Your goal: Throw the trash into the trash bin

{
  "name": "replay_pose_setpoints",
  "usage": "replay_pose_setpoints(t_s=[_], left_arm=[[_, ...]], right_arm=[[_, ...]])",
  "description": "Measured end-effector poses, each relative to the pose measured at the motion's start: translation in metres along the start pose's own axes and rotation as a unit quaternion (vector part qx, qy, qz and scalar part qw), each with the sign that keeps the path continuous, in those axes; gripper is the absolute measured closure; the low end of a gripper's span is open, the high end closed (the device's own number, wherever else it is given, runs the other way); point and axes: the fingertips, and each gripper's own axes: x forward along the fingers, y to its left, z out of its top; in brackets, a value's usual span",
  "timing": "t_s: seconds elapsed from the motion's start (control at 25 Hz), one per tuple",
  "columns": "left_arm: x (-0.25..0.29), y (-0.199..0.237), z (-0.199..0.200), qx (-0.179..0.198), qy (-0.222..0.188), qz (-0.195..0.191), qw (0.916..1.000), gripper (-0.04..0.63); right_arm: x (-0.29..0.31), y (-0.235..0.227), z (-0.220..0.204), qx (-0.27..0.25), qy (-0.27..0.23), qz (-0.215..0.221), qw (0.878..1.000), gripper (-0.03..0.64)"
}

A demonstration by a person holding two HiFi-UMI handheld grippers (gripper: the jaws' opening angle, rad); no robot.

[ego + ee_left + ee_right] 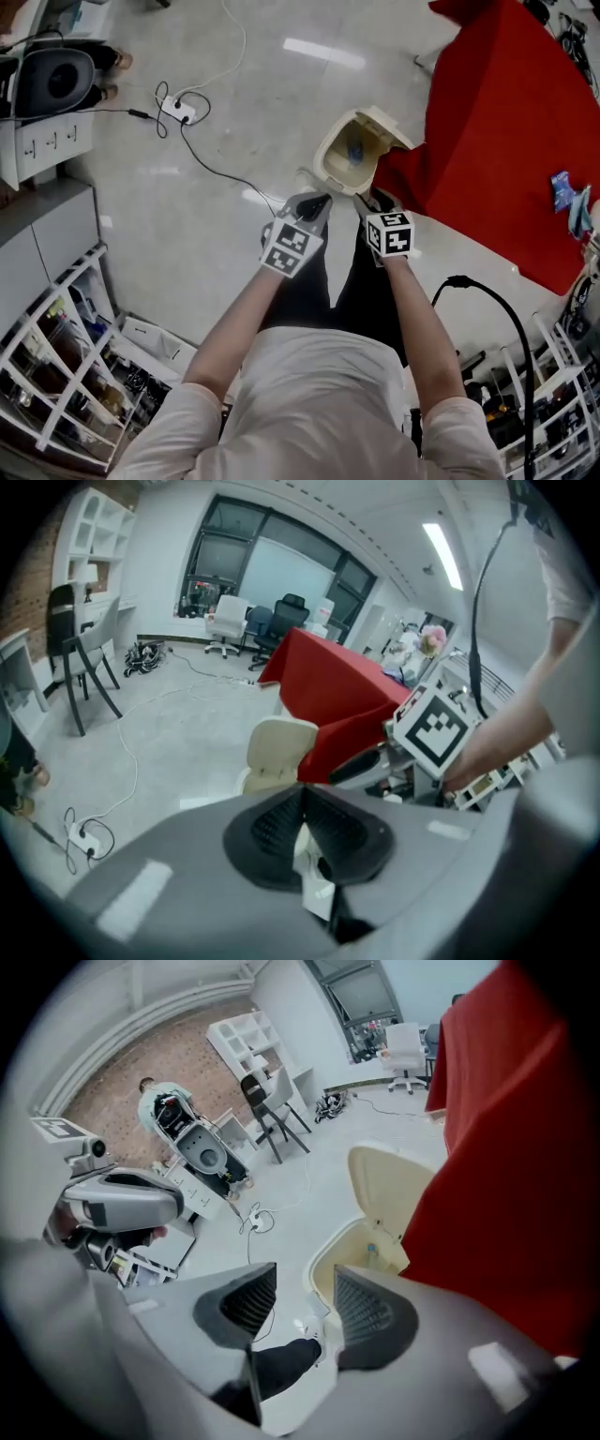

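Head view, left to right. A white power strip (178,111) lies on the pale floor (234,84) at 10 o'clock from the grippers, with a black cable (220,172) trailing towards the person.

The left gripper (317,201) and right gripper (367,201) are held side by side and pointed at 12 o'clock. Each carries a cube, left cube (291,246) and right cube (391,232), faced with black-and-white square markers that carry no lettering.

The cream bin (322,159) stands at 12 o'clock, just beyond the tips. Its lid (389,127) is tipped open and a blue item (354,153) lies inside. At 2 o'clock hangs a red cloth (506,122). A blue packet (562,190) rests on it, its print too small to read.

Left gripper view. The jaws of the left gripper (302,794) are pressed together on a white scrap (311,860), which hangs below the pads. The bin (277,747) shows at 12 o'clock.

Right gripper view. The jaws of the right gripper (305,1274) stand apart with nothing between them. Through the gap show a dark trouser leg (281,1368) and a white shoe (309,1326), and the bin (317,1262) is at 1 o'clock.
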Motion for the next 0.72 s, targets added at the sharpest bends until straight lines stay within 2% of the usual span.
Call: replay_pose_setpoints(t_s=[0.24, 0.44, 0.56, 0.72], left_arm=[[-0.028, -0.023, 0.024, 0.01, 0.002, -0.004, 0.9999, 0.591], [-0.058, -0.034, 0.046, 0.001, -0.012, -0.007, 0.9999, 0.591], [-0.08, -0.043, 0.055, -0.003, -0.019, -0.005, 0.9998, 0.591], [-0.1, -0.053, 0.074, 0.01, -0.03, -0.002, 0.9995, 0.591]], right_arm=[[-0.06, 0.026, 0.025, -0.047, -0.028, 0.012, 0.998, 0.454], [-0.104, 0.034, 0.039, -0.042, -0.05, 0.013, 0.998, 0.457], [-0.135, 0.042, 0.045, -0.056, -0.061, 0.019, 0.996, 0.52], [-0.168, 0.051, 0.057, -0.089, -0.067, 0.025, 0.993, 0.535]])
